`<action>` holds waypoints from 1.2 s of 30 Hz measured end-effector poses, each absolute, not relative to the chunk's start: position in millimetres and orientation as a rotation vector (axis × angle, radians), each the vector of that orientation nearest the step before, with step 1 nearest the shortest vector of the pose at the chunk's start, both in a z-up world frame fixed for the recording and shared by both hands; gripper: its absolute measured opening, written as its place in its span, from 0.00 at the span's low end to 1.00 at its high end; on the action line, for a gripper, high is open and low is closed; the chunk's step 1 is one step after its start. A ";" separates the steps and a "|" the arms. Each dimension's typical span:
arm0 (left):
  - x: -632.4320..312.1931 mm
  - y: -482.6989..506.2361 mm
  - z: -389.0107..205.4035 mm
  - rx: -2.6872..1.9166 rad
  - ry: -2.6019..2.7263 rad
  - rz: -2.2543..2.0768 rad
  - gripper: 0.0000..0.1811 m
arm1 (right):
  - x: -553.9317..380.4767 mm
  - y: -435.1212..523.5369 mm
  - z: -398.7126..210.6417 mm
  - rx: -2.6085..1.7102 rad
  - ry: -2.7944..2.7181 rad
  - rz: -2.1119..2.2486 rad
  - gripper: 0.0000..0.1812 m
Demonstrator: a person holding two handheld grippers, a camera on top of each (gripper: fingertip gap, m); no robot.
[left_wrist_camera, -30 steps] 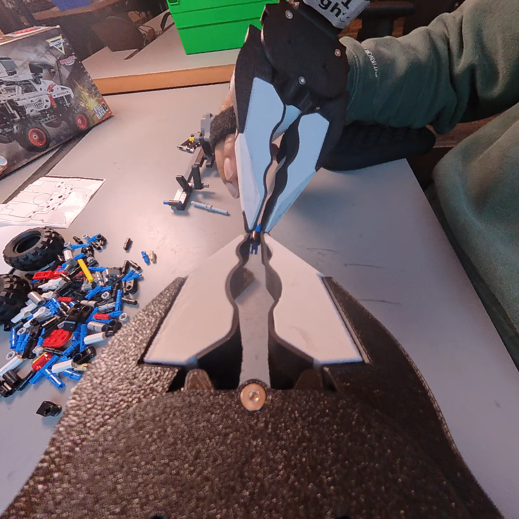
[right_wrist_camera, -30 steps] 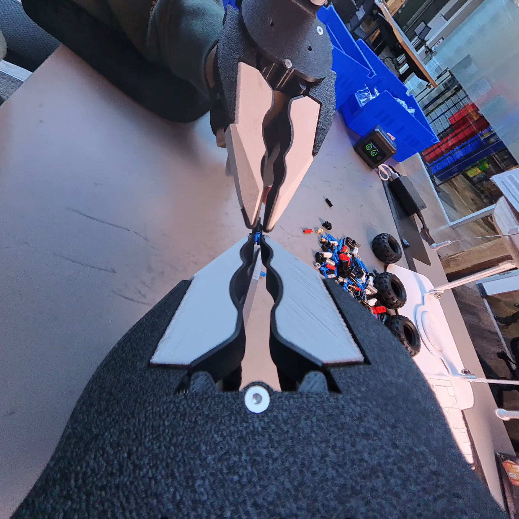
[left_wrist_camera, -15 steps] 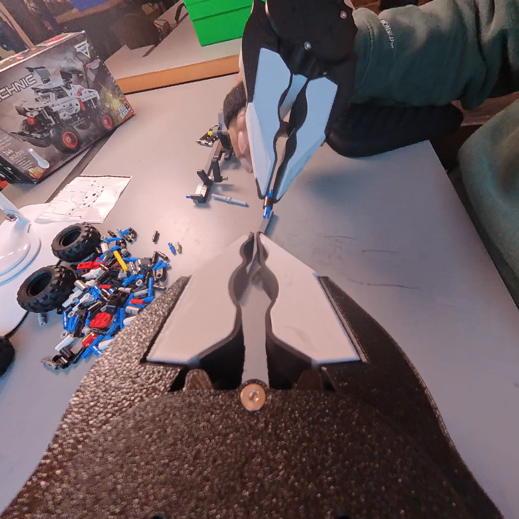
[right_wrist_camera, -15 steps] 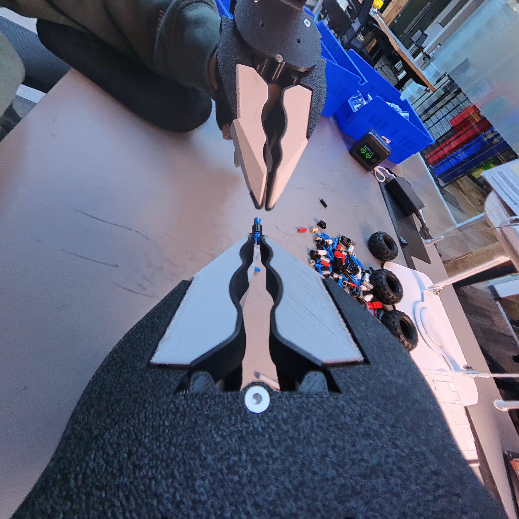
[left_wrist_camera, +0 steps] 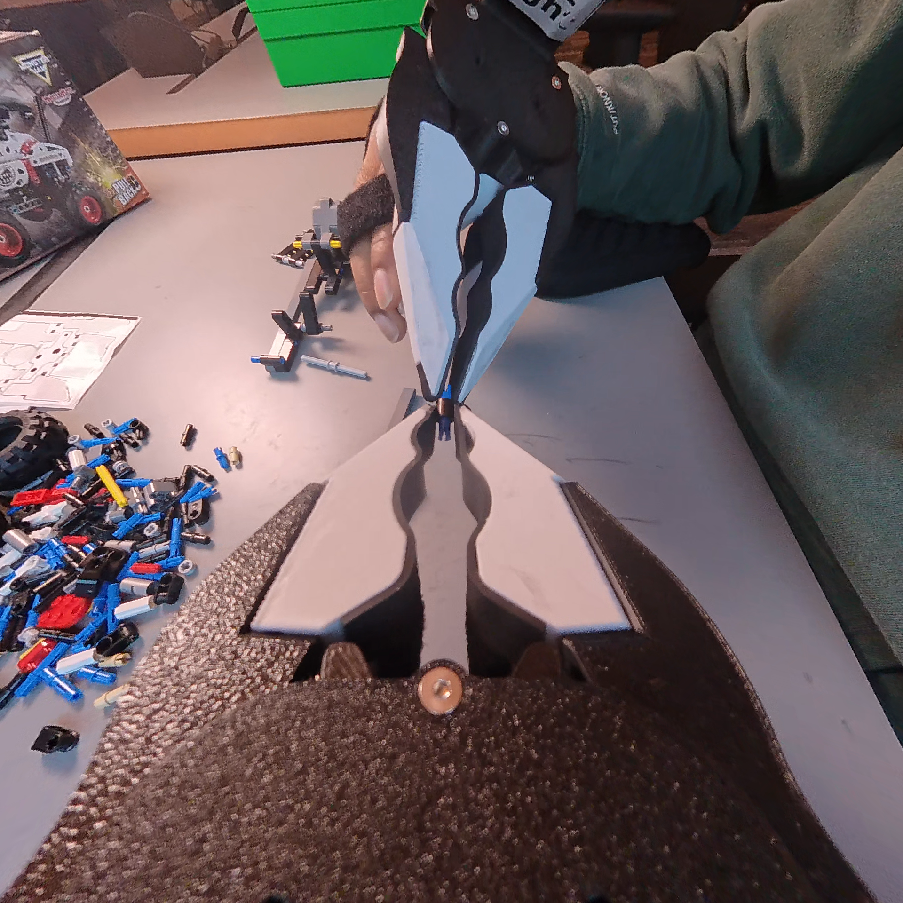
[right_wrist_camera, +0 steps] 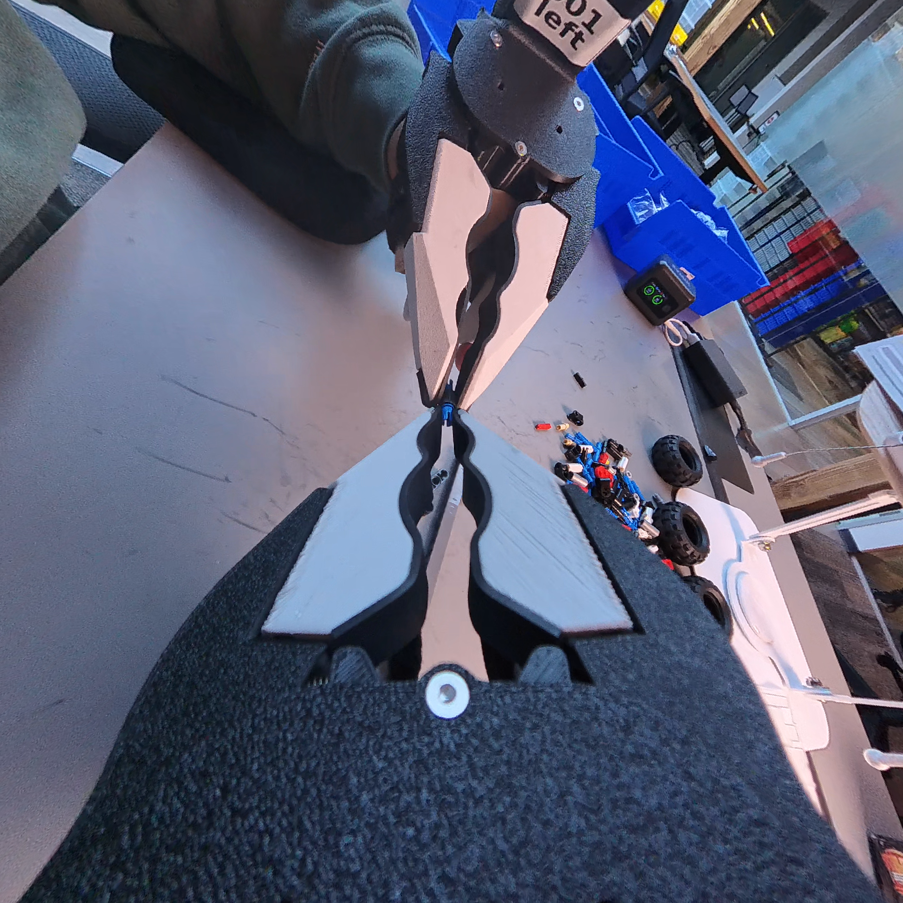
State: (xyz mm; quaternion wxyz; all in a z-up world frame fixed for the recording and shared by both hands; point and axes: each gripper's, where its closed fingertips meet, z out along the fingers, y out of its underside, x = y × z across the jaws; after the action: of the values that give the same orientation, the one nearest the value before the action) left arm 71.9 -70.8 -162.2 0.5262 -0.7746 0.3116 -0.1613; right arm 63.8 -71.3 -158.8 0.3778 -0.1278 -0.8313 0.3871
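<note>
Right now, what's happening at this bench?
A person holds two grippers tip to tip above a grey table. The right gripper is shut on a small blue pin with a black collar. The left gripper meets it at the tips, nearly closed; whether it grips the pin is unclear. A pile of loose toy-brick parts and a part-built black frame lie nearby.

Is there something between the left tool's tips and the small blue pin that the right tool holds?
Nothing visible stands between them. The blue pin, pinched by the right tool, reaches in between the tips of the left tool.
</note>
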 end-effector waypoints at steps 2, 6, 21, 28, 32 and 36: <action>70.0 -69.8 -161.1 -1.851 0.758 -0.356 0.03 | 62.9 -70.4 -157.6 -0.341 -2.124 1.002 0.02; 69.4 -71.1 -159.9 -1.847 0.787 -0.340 0.03 | 64.3 -70.2 -156.2 -0.361 -2.142 1.046 0.02; 23.4 -65.5 -165.6 -1.904 0.670 -0.161 0.04 | 54.3 -21.8 -154.5 -0.514 -2.078 0.938 0.02; -16.3 -48.9 -173.2 -1.977 0.498 0.037 0.04 | 1.6 16.7 -176.7 -0.715 -2.020 0.659 0.02; -19.9 -47.2 -167.2 -1.932 0.455 0.028 0.04 | -48.5 35.1 -183.1 -0.814 -1.999 0.540 0.02; -15.0 -50.0 -155.2 -1.855 0.467 -0.025 0.04 | -82.6 43.5 -204.7 -0.877 -2.044 0.498 0.02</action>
State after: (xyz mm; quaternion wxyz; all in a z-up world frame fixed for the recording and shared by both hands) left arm -15.0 -50.0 -155.2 0.5763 -0.7925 0.1993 -0.0107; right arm -82.6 43.5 -204.7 0.4181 -0.3494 -0.8147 0.1985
